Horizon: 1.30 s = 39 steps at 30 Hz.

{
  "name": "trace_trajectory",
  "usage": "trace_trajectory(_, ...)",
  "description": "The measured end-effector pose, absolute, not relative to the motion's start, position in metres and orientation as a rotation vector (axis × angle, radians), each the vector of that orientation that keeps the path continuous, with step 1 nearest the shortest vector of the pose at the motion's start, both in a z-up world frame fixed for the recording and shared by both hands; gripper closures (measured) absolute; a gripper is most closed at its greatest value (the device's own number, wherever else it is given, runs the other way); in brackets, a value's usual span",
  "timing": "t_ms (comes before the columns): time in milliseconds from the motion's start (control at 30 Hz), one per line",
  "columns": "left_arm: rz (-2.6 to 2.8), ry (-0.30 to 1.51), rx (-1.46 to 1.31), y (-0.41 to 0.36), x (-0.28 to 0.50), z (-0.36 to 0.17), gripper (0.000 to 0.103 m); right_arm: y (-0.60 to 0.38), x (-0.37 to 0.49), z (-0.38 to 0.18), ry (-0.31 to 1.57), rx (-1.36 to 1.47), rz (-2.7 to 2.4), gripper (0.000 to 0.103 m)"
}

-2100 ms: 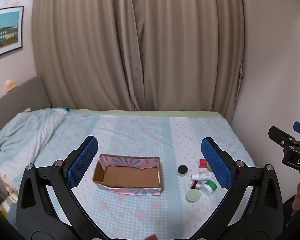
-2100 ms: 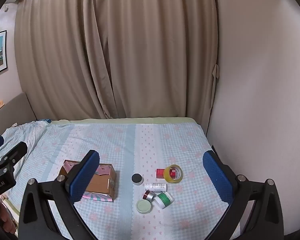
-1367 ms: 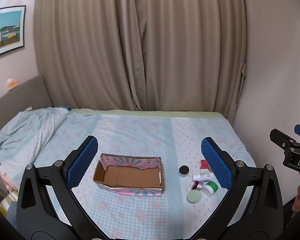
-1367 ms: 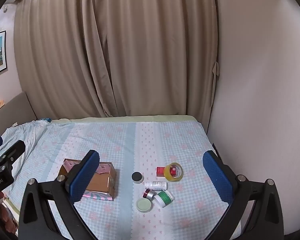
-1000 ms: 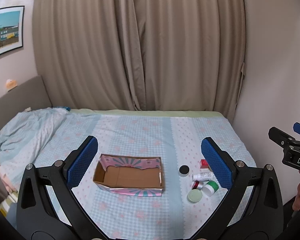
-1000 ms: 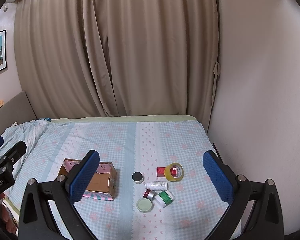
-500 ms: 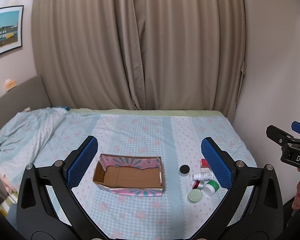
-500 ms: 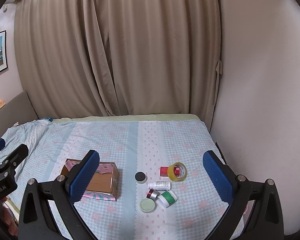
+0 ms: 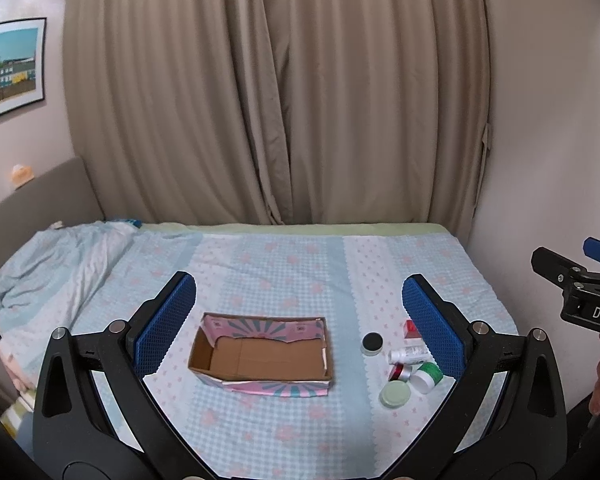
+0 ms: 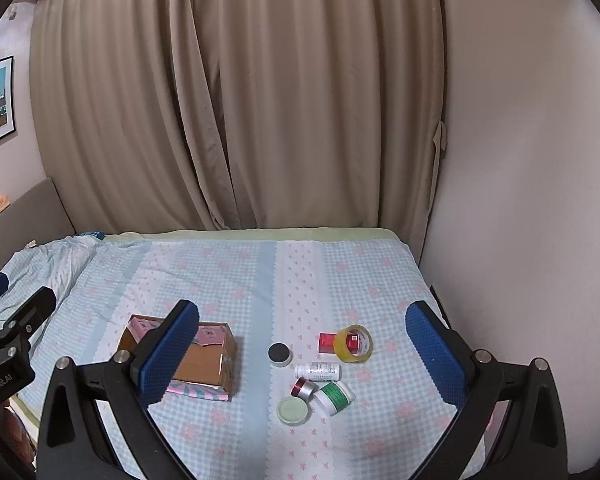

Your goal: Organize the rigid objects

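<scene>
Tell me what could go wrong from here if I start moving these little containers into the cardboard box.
The small containers crowd together: the red-capped jar, green-labelled bottle and pale green lid nearly touch, so the right tongs might knock neighbours. The white bottle lies on its side and the tape roll sits on edge; both could roll. The soft bedsheet may let the cardboard box shift.

Left wrist view: blue pad (image 9: 432, 324) hides most of red box (image 9: 411, 329); white bottle (image 10: 317, 371) label too small to read.
</scene>
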<state>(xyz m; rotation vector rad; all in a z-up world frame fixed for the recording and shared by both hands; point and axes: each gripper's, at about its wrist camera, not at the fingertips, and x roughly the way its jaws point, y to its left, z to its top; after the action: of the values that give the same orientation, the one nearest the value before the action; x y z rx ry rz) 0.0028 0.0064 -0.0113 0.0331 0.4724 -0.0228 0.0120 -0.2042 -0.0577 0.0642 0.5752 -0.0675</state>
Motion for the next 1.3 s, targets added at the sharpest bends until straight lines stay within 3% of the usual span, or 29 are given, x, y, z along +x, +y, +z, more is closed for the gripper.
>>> trace_trajectory(800,-0.035,0.49,0.019,0.01,0.01,-0.015,0.001,-0.2,0.018,-0.057,0.571,0.066,-0.078,0.0)
trace_trajectory(1100,-0.071,0.582,0.003,0.009,0.042,-0.024,0.001,-0.198,0.024,-0.058,0.605,0.081,-0.094,0.0)
trace_trajectory(1300,-0.123,0.67,-0.009,-0.018,0.083,-0.057,0.001,-0.221,0.048,-0.072,0.647,0.112,-0.131,0.0)
